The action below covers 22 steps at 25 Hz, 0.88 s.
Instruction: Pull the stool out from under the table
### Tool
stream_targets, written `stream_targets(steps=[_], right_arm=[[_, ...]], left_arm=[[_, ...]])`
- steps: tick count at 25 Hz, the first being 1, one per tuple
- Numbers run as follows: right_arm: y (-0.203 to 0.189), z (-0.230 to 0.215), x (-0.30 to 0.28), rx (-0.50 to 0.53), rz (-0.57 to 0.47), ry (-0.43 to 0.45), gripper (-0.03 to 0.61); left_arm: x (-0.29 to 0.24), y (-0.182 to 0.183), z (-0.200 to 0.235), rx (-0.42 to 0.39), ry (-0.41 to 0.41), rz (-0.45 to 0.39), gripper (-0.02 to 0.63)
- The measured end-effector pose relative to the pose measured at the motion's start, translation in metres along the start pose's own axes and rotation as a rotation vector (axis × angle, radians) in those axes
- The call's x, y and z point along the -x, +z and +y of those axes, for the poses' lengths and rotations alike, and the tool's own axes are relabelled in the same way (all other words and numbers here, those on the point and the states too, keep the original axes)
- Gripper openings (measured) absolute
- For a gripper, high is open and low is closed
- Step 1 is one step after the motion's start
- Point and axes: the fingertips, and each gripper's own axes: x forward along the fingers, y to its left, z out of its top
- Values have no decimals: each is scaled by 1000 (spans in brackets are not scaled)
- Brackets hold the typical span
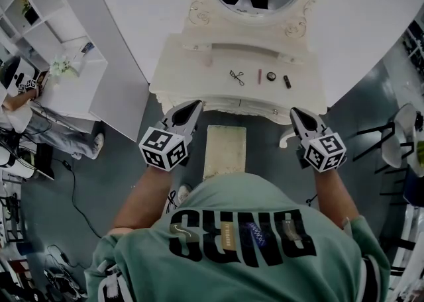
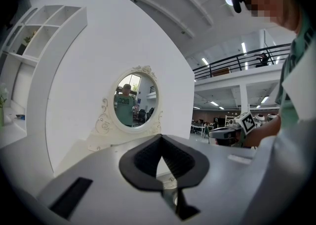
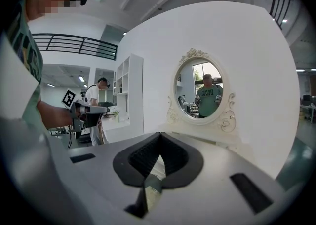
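I hold both grippers out in front of me at about the same height, forearms roughly parallel, the left gripper pointing level and the right gripper tipped slightly downward. Each one's marker cube sits just behind its jaws. In the left gripper view the dark ribbed pads meet at their tips and there is nothing between them; the right gripper view shows the same, jaws closed on nothing. The stool lies below and between the two grippers, touching neither. Its far end is tucked under the front edge of the dressing table, and its near end is hidden by my chest. The seat is a long rectangle, pale cream with a mottled surface (fabric, by the look of it); I cannot see its legs. Ahead of the jaws, the table is white and matte with a scalloped, carved front. An oval mirror in a scrolled frame rises behind it. On the tabletop beyond the right gripper lie an eyelash curler, a slim pink stick, a small round compact and a dark tube.
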Motion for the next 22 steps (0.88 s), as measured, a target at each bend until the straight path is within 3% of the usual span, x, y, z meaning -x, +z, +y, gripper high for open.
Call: stream_targets(steps=[22], right_arm=[[-3,-1,-8,4,13,17,-6]], left_arm=[[-3,-4,1,5,-3,4,8]])
